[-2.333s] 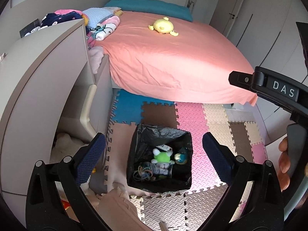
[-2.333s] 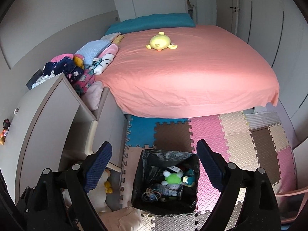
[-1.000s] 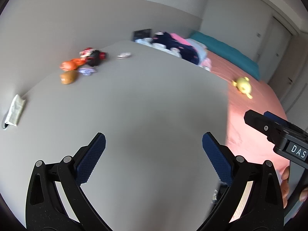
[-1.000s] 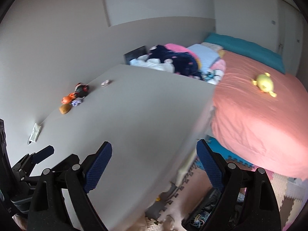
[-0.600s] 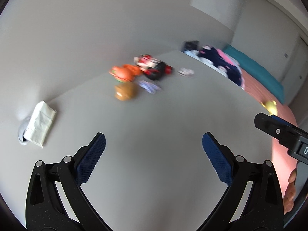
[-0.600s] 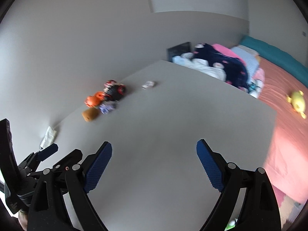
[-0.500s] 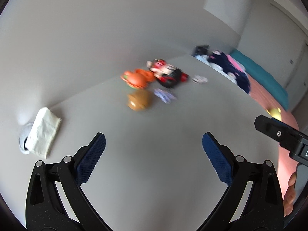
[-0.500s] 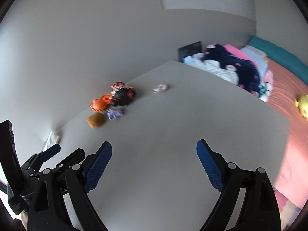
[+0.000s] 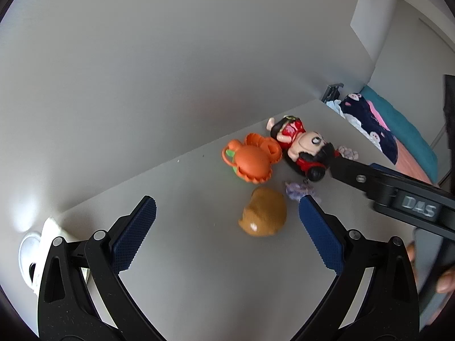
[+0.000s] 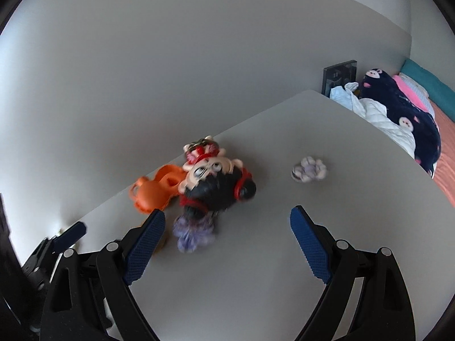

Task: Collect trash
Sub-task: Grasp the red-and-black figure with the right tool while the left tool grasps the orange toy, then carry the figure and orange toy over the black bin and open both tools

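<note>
On the grey desk top [image 9: 216, 289] lie a brown lump toy [image 9: 264, 213], an orange toy [image 9: 250, 162], a red-and-black doll [image 9: 304, 147] and a crumpled purple scrap [image 9: 298, 190]. My left gripper [image 9: 226, 221] hangs open above the desk, and the brown toy sits just ahead between its fingertips, untouched. My right gripper [image 10: 227, 227] is open over the purple scrap [image 10: 193, 233], with the doll [image 10: 216, 182] and orange toy [image 10: 153, 190] beyond. A pale crumpled wrapper [image 10: 310, 170] lies farther right.
A white packet [image 9: 51, 236] lies at the desk's left end against the wall. A heap of clothes [image 10: 398, 113] and a black frame [image 10: 339, 79] sit past the desk's far end, with the bed [image 10: 446, 142] behind. A hand [image 9: 446, 278] holds the right tool.
Both views have swung away from the bed and floor bin to the desk. The toys by the wall have come much closer. Both pairs of jaws stay wide apart.
</note>
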A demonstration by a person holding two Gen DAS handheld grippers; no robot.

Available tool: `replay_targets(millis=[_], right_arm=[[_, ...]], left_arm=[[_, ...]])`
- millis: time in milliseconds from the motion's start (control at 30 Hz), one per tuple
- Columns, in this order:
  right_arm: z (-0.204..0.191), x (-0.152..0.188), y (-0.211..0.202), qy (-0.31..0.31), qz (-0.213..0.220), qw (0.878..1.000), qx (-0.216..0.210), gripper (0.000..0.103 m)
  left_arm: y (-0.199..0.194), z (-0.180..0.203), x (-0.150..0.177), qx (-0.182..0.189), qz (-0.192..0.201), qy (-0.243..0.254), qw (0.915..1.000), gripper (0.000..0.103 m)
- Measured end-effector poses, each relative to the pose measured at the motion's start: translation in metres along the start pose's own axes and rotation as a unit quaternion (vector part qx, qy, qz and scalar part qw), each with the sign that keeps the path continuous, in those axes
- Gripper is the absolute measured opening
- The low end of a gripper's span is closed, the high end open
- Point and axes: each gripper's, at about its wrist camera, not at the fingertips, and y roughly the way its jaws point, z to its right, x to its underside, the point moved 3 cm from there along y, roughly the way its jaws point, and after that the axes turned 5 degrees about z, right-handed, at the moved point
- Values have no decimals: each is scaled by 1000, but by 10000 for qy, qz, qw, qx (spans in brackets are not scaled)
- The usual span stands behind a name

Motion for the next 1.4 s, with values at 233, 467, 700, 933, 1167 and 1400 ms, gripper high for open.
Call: replay_targets(millis=[233,467,700,933,1167,1400], right_arm=[[-3,-14,38,-152,-254,9996,-25,90],[-3,-18,63,-64,-846,9949,-548,54],[19,-18,49,225,-524,9962,-654,53],[37,-21,33,370,-349,9968,-614,53],[37,-23,19,444,-195,9967,-656,53],[34,-17,-13,413,20,9970,-658,53]], left_arm=[[15,8,-10,32,17,329,9995,97],[34,18,-18,288,-72,711,9970,97],[53,21,-27,382,-236,910,9948,97],[79,29,-32,361,-491,1110,9920,86],[84,14,-32,347,-551,816,9945,35],[51,16,-31,540,-152,570,9968,35]])
